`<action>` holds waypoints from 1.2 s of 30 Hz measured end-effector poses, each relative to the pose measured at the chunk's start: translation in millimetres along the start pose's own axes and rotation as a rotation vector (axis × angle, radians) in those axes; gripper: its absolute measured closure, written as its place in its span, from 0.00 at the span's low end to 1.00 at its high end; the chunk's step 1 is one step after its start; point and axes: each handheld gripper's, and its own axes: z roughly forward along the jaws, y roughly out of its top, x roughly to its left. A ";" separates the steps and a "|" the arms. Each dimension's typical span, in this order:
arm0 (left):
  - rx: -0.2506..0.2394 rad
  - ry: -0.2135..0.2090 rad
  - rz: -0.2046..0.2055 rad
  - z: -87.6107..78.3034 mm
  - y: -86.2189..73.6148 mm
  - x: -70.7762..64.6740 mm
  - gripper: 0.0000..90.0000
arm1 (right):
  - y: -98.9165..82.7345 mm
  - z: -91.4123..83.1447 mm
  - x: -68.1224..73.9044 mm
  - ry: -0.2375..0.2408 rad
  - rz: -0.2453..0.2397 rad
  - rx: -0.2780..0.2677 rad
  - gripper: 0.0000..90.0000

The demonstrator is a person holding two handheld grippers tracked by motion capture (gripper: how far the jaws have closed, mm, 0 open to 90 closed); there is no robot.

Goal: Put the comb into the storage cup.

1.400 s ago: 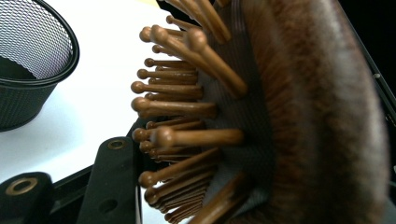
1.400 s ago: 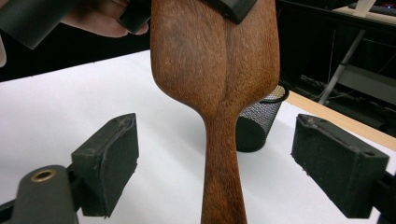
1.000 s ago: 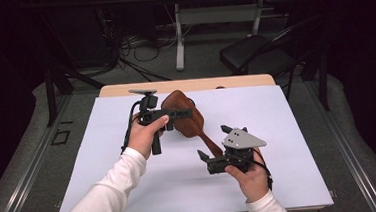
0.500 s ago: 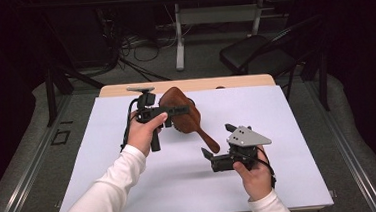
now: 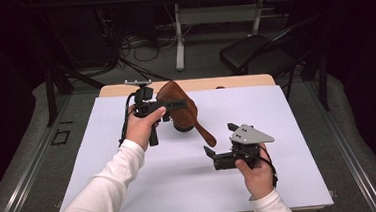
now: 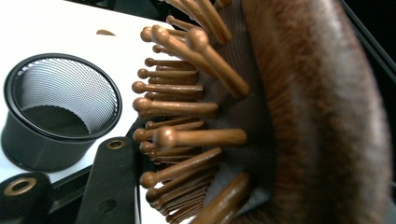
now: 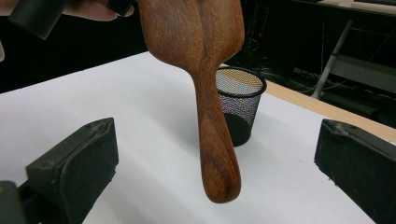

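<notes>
Left gripper (image 5: 173, 106) fingers clamp the wooden hairbrush (image 5: 178, 106) aloft above the mesh cup (image 7: 240, 103); right gripper (image 5: 210, 152) fingers spread, handle ungrasped, brush not yet in.

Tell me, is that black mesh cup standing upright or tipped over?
Upright. The mesh cup stands on its base on the white table, round rim up; nothing shows inside.

Worktop (image 5: 131, 190): rectangular, pale wooden top, visible as a strip along the far edge; covered almost wholly by a white sheet (image 5: 287, 114).

On the sheet: one small round pen cup of black wire mesh (image 7: 239, 103), upright, open end up, standing near the far edge, toward the middle.
</notes>
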 end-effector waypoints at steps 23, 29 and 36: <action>-0.035 0.045 0.027 -6.9 18.7 0.0 0.55 | 3.0 2.0 -0.9 0.002 0.003 -0.002 0.00; -0.043 0.054 0.024 -7.9 23.9 -0.7 0.55 | 3.6 0.5 -2.1 0.003 0.006 -0.004 0.00; -0.053 0.070 0.039 -8.1 29.4 -1.0 0.55 | 3.6 -0.2 -2.9 -0.001 0.009 -0.007 0.00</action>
